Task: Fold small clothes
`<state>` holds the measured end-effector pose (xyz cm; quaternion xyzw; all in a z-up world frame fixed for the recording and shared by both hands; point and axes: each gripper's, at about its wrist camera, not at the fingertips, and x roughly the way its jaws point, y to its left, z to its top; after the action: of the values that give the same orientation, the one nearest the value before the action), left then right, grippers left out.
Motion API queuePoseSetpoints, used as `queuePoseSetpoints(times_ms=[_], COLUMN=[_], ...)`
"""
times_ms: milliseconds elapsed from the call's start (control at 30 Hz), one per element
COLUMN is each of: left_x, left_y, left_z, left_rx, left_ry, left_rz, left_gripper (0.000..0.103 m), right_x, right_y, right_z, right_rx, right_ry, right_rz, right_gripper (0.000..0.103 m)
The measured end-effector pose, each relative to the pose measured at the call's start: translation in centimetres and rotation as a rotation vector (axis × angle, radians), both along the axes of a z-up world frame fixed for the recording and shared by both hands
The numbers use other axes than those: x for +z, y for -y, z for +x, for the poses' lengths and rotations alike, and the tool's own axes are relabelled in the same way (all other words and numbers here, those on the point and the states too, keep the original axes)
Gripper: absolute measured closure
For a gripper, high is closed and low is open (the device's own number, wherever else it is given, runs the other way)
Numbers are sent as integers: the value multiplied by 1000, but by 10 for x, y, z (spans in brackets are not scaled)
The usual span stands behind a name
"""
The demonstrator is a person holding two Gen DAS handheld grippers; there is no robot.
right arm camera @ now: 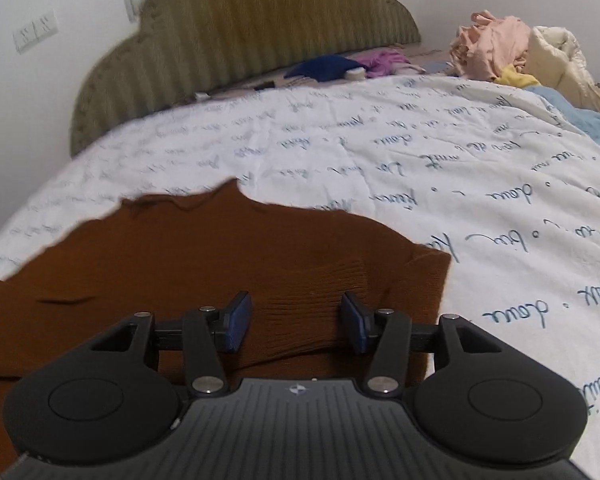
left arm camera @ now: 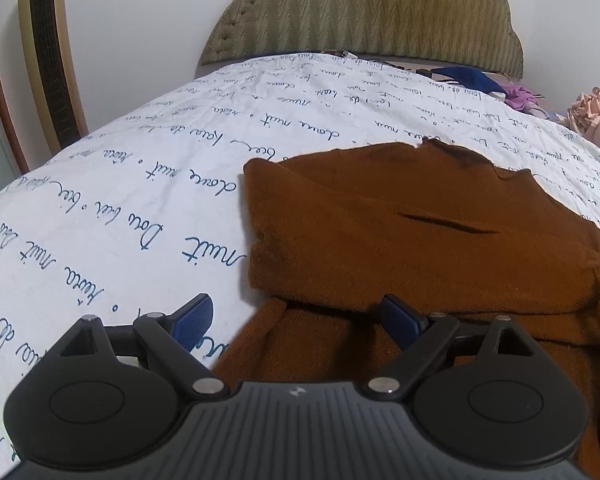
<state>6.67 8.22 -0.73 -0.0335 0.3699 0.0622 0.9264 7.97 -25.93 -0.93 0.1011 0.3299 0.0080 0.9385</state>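
A: What is laid out, from the largest thing down?

B: A bed covered by a white quilt [left arm camera: 120, 200] printed with blue script is seen, with a padded olive headboard [left arm camera: 364, 12] behind it. A pile of unfolded clothes [right arm camera: 496, 50] is heaped at the far right corner. The rust-brown knitted sweater [left arm camera: 400, 232] is spread near the front edge of the quilt, with one sleeve already turned in over the body.

A: And the grippers?

B: The left gripper [left arm camera: 300, 320] is held wide open over the sweater's left edge; nothing is pinched. The right gripper [right arm camera: 296, 322] is parted about halfway, and the ribbed cuff [right arm camera: 300, 312] is framed between its pads without being pressed, so it is judged to be released.

A: What could be spoiled from here?

B: If the right gripper is drawn back low, the cuff could be snagged by a pad and the folded sleeve dragged out of line. The knit is soft and loose, so a shallow pinch on the left could be lost in mid-fold, or the quilt could be caught along with it.
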Motion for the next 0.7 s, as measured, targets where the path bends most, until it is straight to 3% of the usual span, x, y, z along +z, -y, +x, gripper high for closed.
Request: queuePoseSetpoints(times_ms=[33,67,133,367,700], left_x=[-1,-1,-1,-4,-15], left_y=[0,0,2,7,28], left_z=[0,-1,-3,-11,-30], left_rx=[-1,-4,-13,-34,-91], left_ry=[-3,-6,-9,-17,16], left_rz=[-6,-13,-18,-22,56], left_gripper=[12,12,12,12,12], right_x=[-1,-3,-6,-1,-2], right_y=[-2,-3,-2,0,-10], right_z=[0,0,-3,-32,-66], right_rx=[7,5,-19,-23,3], right_ry=[-10,-19,-26,18,46], right_rz=[-20,-43,-64,-1,-22], right_gripper=[38,37,36,34,24])
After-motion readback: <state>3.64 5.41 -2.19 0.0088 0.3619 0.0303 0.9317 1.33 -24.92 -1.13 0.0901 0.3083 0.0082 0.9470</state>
